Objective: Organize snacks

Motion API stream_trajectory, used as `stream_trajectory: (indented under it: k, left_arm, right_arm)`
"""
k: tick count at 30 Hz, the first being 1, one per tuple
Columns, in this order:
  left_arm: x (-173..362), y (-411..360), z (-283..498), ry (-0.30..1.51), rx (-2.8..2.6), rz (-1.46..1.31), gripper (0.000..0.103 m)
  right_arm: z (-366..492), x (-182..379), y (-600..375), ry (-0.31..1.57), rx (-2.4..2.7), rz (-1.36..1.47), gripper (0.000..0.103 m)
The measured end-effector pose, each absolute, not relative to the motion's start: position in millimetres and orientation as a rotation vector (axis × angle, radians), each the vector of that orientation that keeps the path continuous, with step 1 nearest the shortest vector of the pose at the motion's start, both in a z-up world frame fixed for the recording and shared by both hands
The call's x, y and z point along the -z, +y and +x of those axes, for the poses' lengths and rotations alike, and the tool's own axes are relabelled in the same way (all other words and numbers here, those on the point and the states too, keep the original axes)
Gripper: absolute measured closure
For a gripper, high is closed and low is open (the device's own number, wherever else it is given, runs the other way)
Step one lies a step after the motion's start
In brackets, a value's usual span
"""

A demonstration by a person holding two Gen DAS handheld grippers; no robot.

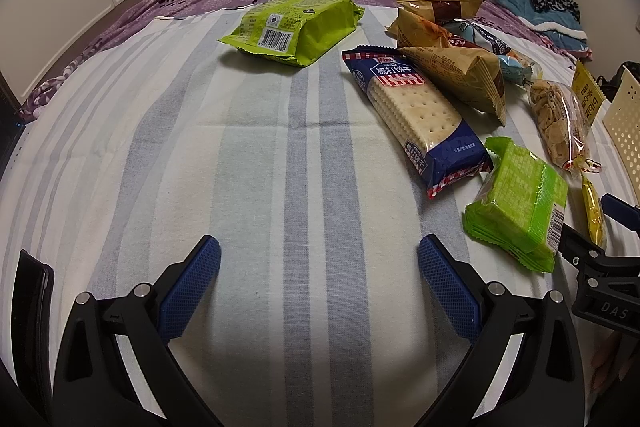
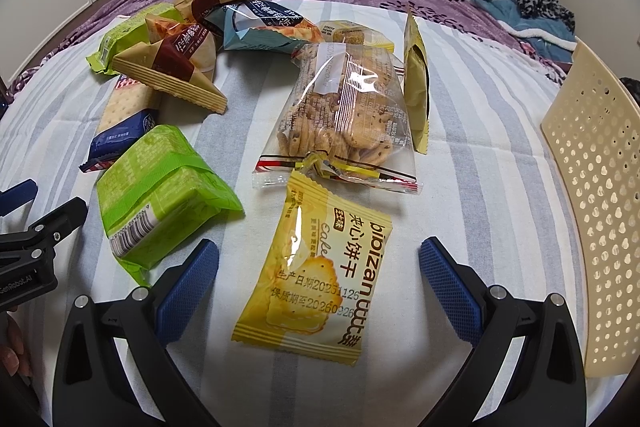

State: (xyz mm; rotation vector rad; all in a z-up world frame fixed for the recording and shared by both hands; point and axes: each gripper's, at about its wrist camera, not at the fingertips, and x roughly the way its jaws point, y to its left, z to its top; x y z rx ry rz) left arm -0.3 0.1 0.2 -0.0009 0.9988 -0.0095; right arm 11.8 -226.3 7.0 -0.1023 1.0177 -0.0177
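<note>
In the left wrist view, the left hand-held gripper (image 1: 319,269) hangs over a striped cloth (image 1: 240,167) spread on the bed, its blue pads (image 1: 192,291) wide apart with nothing between them. A large green bag (image 1: 294,25) lies alone farther out. To the right, a blue cracker pack (image 1: 416,115) lies beside brown triangular packets (image 1: 460,79), and a small green pack (image 1: 520,205) sits near the right hand-held gripper (image 1: 600,247).

In the right wrist view, the right hand-held gripper (image 2: 319,271) is spread apart, with a yellow biscuit packet (image 2: 316,267) lying flat between its fingers, untouched. A clear cookie bag (image 2: 344,111) lies just beyond it, the small green pack (image 2: 160,195) to the left, and a cream perforated basket (image 2: 596,211) at the right edge.
</note>
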Motion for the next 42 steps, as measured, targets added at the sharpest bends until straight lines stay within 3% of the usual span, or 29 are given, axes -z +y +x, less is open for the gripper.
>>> stream_trajectory:
  k: [42]
  left_arm:
    - [-2.3,0.8,4.3,1.006,0.009,-0.004,0.002]
  right_arm:
    - [17.2,-8.2,-224.5,1.044,0.028,-0.11,0.005]
